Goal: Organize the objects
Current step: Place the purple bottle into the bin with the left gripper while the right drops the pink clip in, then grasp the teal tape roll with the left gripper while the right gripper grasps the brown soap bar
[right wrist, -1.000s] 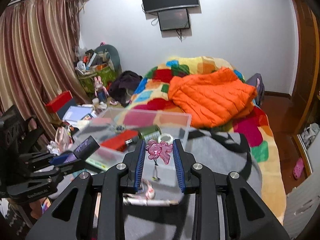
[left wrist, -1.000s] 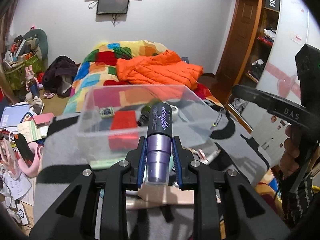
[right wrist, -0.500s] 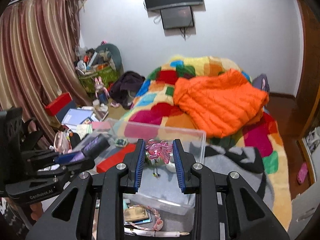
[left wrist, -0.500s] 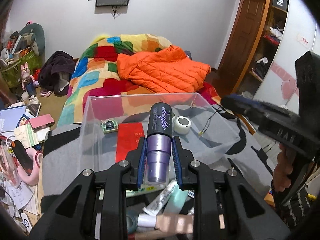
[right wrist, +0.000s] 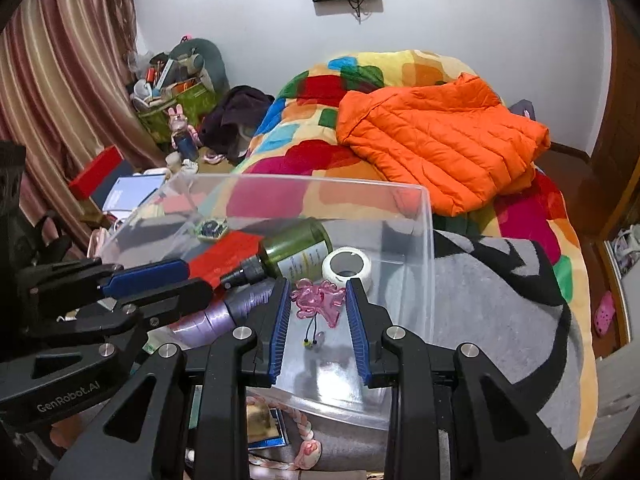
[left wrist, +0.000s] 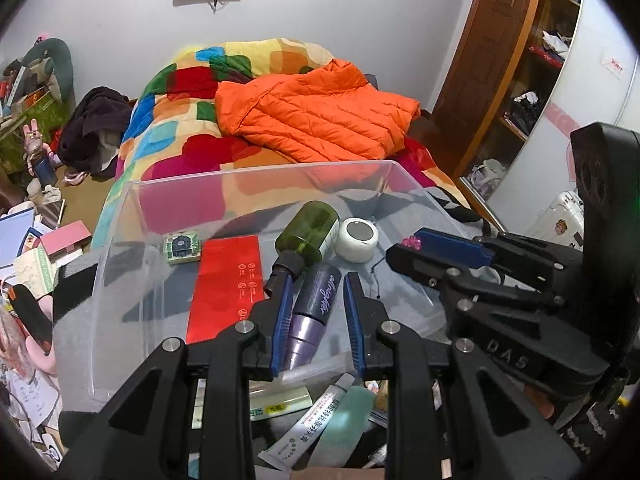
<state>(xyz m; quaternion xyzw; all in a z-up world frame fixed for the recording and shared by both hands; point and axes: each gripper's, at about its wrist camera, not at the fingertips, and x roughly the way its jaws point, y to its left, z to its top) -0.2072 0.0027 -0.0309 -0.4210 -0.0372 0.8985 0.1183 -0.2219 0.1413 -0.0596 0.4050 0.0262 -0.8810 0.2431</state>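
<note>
Evidently mid-deposit: both grippers reach over the near wall of the clear bin (left wrist: 132,216), which sits on a grey blanket on the bed. Left gripper (left wrist: 316,312) has its fingers spread, the purple tube (left wrist: 314,308) lying loose between them, its dark cap end pointing toward the far wall; whether it rests fully on the bin floor I cannot tell. Right gripper (right wrist: 318,316) also shows its fingers parted, the pink charm (right wrist: 320,300) between them with gaps either side, its cord dangling below; it looks released or nearly so. Already inside the bin: green bottle (left wrist: 308,232) on its side mid-floor, white tape roll (left wrist: 358,238) just beside it toward the right wall, red flat box (left wrist: 226,284) left of the bottle, a small patterned packet (left wrist: 181,246) near the far-left corner. More tubes lie outside, under the near wall. Next move, by my judgement: back both grippers out without snagging wall or cord, then fetch from the outside clutter.
</note>
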